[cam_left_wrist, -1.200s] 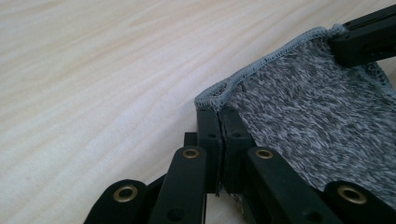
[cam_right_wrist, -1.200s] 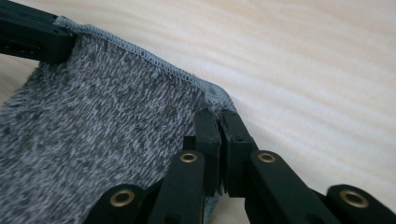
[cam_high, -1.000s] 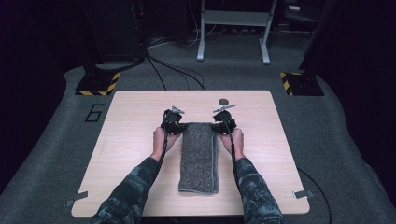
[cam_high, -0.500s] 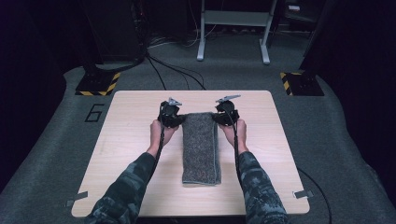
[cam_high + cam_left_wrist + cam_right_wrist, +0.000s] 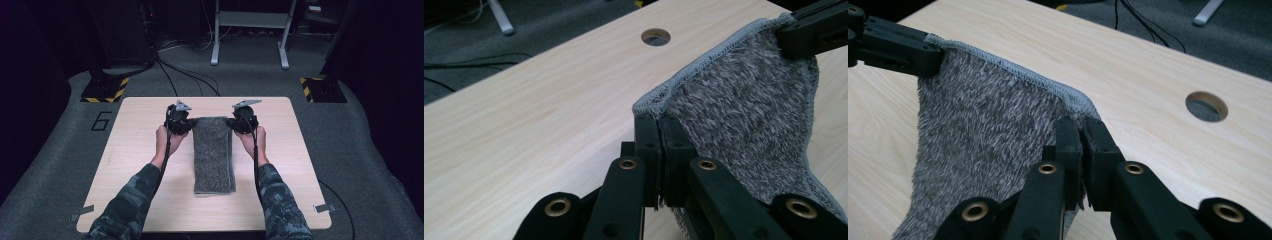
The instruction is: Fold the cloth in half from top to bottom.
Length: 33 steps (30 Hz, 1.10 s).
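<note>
At the bench's (image 5: 130, 200) far side, a grey towel's (image 5: 214, 155) lifted far corners are being pinched by the left hand-held gripper (image 5: 658, 131) and right hand-held gripper (image 5: 1079, 131); folding is judged barely begun.

Mottled grey towel (image 5: 214, 152), pale wood table (image 5: 135, 165)

Camouflage sleeves (image 5: 135, 200), black brass-riveted jaws, trailing black cables (image 5: 256, 165)

Both grippers have carried the towel's (image 5: 214, 150) far edge farther across the table (image 5: 130, 150).
</note>
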Motion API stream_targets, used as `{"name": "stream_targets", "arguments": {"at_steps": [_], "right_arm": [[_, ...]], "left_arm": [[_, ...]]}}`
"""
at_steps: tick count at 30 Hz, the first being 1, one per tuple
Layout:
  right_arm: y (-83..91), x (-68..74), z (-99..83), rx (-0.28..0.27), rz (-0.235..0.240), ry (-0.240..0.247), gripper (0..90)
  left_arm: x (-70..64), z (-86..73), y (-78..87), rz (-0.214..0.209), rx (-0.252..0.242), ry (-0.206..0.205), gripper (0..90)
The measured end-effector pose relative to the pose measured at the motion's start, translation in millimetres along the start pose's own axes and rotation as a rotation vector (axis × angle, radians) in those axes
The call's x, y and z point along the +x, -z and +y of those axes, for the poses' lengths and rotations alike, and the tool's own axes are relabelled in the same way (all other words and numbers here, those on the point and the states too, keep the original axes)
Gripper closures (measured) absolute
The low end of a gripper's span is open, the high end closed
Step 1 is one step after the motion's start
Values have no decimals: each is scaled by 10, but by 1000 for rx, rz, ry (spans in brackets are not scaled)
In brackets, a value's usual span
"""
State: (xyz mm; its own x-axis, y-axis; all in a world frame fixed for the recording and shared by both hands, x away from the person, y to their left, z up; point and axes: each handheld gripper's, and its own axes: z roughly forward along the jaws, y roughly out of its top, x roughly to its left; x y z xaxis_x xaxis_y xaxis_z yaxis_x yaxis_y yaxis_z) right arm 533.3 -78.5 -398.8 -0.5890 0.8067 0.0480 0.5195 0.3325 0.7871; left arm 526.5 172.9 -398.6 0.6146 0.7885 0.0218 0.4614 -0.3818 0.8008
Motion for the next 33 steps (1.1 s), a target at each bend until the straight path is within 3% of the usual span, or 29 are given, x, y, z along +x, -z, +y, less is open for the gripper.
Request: {"name": "stream_targets", "arguments": {"at_steps": [7,14,33], "right_arm": [[71,101,119,-56,2,6,864],[146,131,57,-58,23,22,862],[287,384,-612,-25,84,100,847]], "left_arm": [[47,126,187,26,-41,-31,881],[-71,-5,287,-16,-32,-77,878],[-359,-553,308,-92,23,-129,869]]}}
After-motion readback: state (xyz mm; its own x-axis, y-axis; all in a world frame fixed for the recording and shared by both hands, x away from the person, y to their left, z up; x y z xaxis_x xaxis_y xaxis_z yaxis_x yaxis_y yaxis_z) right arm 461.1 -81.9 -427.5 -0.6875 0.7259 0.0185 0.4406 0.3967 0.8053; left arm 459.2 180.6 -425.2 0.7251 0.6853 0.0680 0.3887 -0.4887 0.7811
